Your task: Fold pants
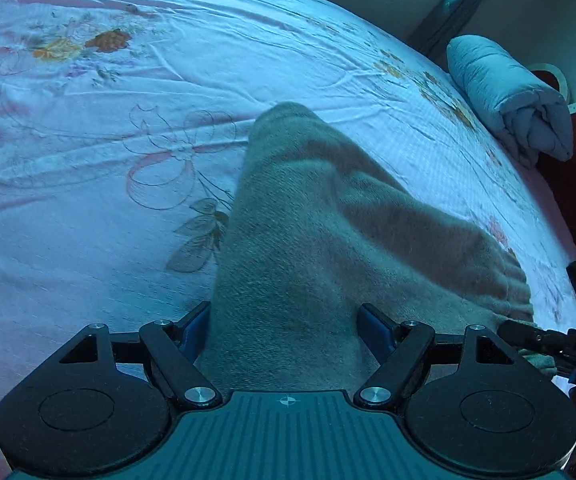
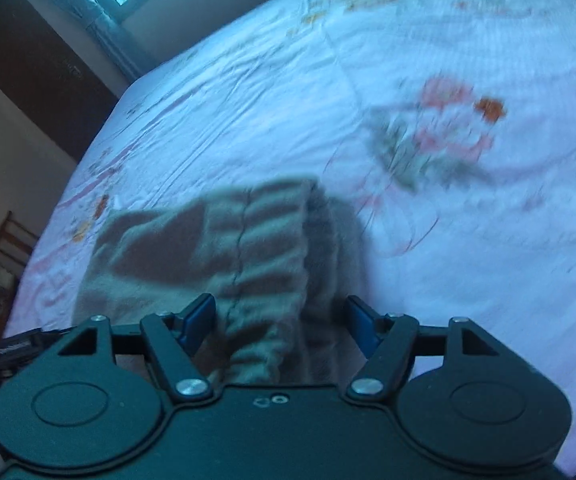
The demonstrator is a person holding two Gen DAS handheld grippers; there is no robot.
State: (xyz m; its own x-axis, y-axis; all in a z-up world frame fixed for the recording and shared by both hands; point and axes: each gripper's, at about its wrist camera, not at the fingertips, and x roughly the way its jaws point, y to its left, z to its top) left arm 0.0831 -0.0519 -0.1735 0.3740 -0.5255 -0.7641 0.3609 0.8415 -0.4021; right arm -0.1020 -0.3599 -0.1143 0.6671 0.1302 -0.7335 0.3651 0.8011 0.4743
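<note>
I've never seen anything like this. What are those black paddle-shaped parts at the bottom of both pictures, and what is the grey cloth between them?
Those are two hand-held grippers, with no robot arm behind them. Each carries a wide-angle camera looking along its fingers. One picture comes from the left gripper, the other from the right gripper. The grey cloth is a pair of pants on a flowered bedsheet. Cloth fills the gap between each pair of blue-padded fingers, with the gathered waistband in the right gripper's. A rolled blanket lies at the bed's edge.
</note>
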